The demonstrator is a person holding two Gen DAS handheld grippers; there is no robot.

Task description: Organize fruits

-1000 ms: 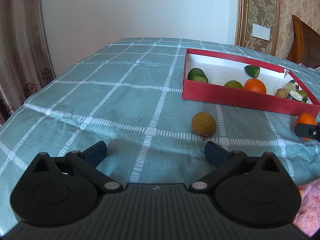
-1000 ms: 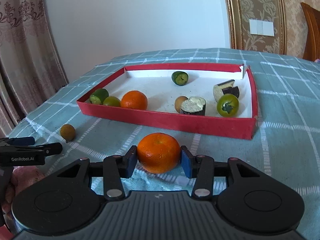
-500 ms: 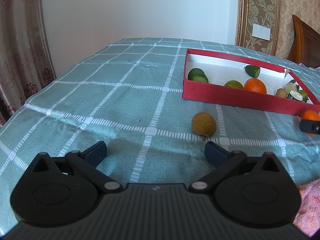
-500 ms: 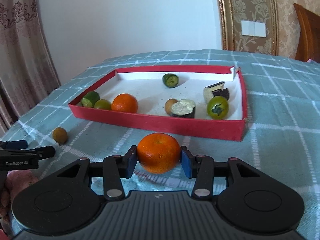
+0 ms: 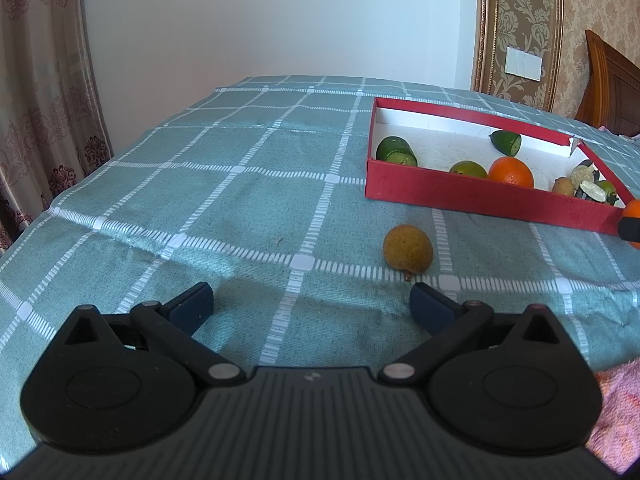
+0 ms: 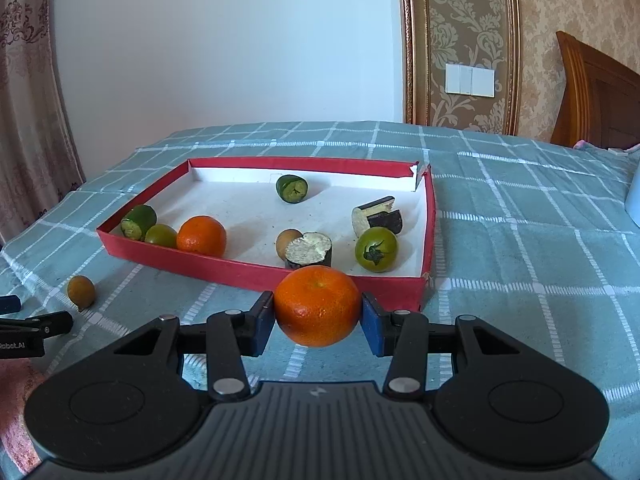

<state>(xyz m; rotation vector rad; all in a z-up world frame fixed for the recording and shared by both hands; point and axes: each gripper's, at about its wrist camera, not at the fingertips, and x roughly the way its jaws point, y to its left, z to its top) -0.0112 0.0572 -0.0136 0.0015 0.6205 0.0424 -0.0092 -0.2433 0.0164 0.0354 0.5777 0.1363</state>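
The checked worktop [image 6: 520, 240] is carrying the red tray [image 6: 256, 273], lying straight ahead of the right hand-held gripper [image 6: 318, 320], which is clenching an orange [image 6: 317, 304] just short of its near wall. The left hand-held gripper [image 5: 310, 300] is gaping, released, nearer the brown fruit [image 5: 407, 247] ahead-right.

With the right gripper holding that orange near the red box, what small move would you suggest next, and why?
Probably carry it forward over the near wall of the red box, then open. The right gripper is shut on the orange, raised just short of that wall, and bare white floor lies between the fruits inside.
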